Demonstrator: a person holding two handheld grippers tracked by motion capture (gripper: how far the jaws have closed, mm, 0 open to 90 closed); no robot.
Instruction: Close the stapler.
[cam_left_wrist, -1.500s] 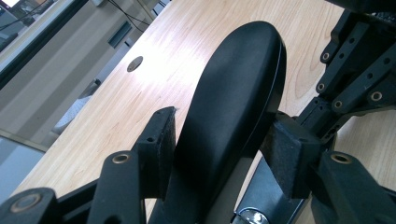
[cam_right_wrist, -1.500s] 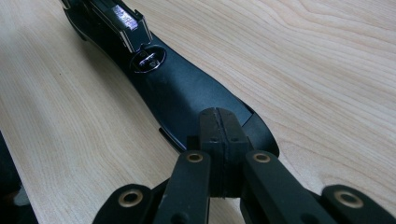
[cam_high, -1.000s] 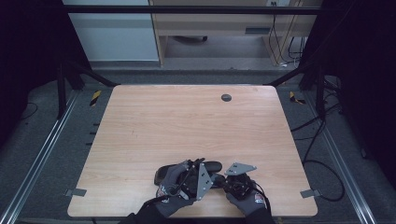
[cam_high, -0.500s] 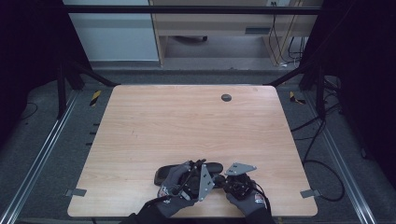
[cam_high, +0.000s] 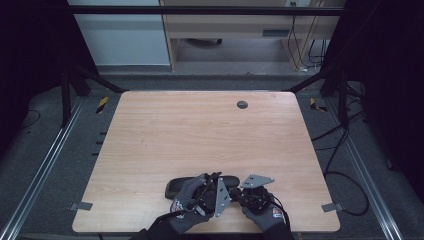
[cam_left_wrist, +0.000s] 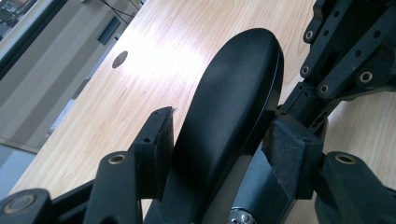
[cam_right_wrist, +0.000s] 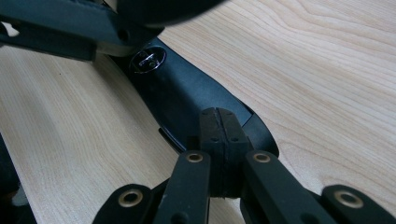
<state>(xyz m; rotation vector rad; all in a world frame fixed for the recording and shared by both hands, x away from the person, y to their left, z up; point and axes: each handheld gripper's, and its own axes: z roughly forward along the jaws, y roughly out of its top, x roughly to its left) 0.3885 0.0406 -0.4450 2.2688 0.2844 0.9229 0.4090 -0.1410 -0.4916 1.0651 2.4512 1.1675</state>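
Observation:
A black oblong case (cam_high: 176, 186) lies on the wooden table (cam_high: 200, 135) near its front edge. My left gripper (cam_high: 212, 183) straddles it. In the left gripper view the case (cam_left_wrist: 233, 88) runs away between the jaws, and both pads (cam_left_wrist: 158, 140) press on its sides. My right gripper (cam_high: 239, 193) meets the case's right end from the right. In the right gripper view its pads (cam_right_wrist: 218, 122) are closed flat together at the case's (cam_right_wrist: 187, 93) near end; I cannot tell whether a thin edge is pinched. Gloved hands hold both grippers.
A round dark grommet hole (cam_high: 242, 104) sits at the table's far side. The table's front edge lies just below the hands. Metal rails (cam_high: 45, 160) flank the table, and cables (cam_high: 345, 165) trail on the floor at the right.

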